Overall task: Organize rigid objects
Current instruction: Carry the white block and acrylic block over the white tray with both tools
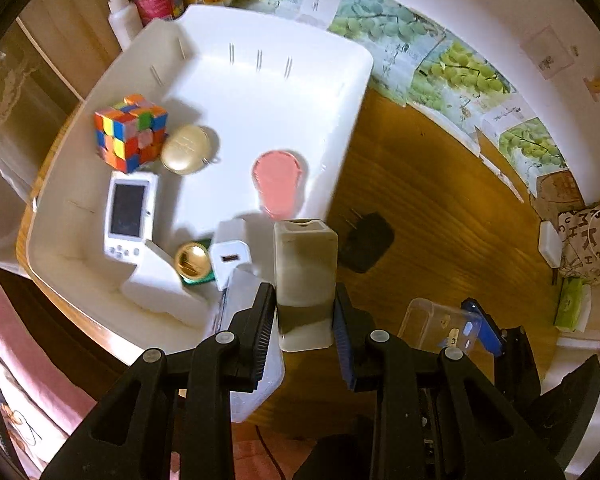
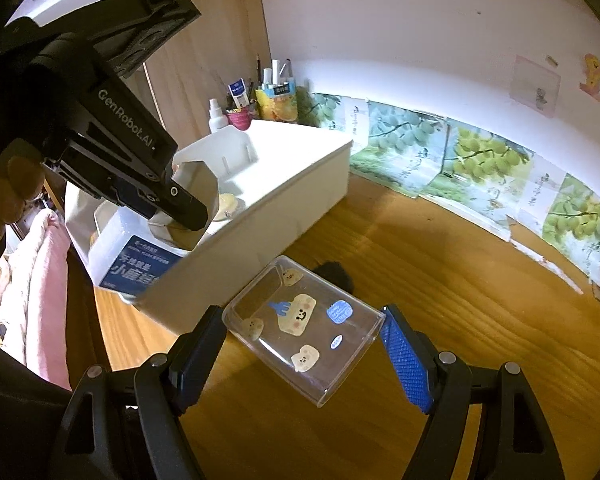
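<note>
white plastic bin (image 1: 352, 92) already holds a rubik's cube (image 1: 130, 136), gold tin (image 1: 186, 148), pink cup (image 1: 278, 184). left gripper (image 1: 304, 312) clenched on a smooth rectangular bottle (image 1: 305, 264) above the bin's corner. right gripper (image 2: 304, 352) grasps a clear stickered box (image 2: 304, 328) over the wooden desk (image 2: 480, 288); black item (image 1: 366, 242) remains out.

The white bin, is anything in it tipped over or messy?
Yes. In the white bin, the pink cup lies on its side, and the white charger sits in a jumble against a white block and a gold lid. Nothing looks spilled or broken.
</note>
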Tool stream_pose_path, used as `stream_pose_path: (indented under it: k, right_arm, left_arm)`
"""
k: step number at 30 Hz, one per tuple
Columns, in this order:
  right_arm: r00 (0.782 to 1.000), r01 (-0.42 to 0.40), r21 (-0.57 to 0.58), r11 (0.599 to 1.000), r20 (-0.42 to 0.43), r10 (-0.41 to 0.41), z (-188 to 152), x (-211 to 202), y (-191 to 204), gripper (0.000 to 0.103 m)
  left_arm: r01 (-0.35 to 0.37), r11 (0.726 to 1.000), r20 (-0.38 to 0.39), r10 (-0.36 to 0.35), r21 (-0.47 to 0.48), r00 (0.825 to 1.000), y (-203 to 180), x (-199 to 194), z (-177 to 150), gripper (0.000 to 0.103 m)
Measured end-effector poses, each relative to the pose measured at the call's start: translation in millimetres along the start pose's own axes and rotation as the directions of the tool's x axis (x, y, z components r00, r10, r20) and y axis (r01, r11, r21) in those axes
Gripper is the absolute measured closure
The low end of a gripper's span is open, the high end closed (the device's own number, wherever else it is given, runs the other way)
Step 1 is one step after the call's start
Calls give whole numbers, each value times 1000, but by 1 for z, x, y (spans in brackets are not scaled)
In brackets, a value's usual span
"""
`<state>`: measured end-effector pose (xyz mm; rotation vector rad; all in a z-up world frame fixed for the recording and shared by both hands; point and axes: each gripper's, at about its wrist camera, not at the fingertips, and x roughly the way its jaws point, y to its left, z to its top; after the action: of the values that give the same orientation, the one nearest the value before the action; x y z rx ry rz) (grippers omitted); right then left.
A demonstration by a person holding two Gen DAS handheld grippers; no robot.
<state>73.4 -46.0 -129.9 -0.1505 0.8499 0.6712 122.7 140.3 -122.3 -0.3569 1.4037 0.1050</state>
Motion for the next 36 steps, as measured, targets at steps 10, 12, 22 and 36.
stream_pose_path:
  k: [10,12,22,36]
  right_arm:
    - [999,-13,35,999,49,11,15,4,22,24]
    - [998,-12,33,999,59,10,18,5,27,24]
    - [995,9,28,1000,96,-12,32,13,60,24]
    - [995,5,33,999,103,-8,43,37,109,24]
  left_arm:
    - [-39,994,56,33,99,998,24,-20,-1,72]
    - [-49,993,63,42,112,997,31,-23,-1,72]
    - [-86,990,84,77,116,994,81,-25,-1,72]
    - [-94,987,107,80,133,991,136,-27,7,72]
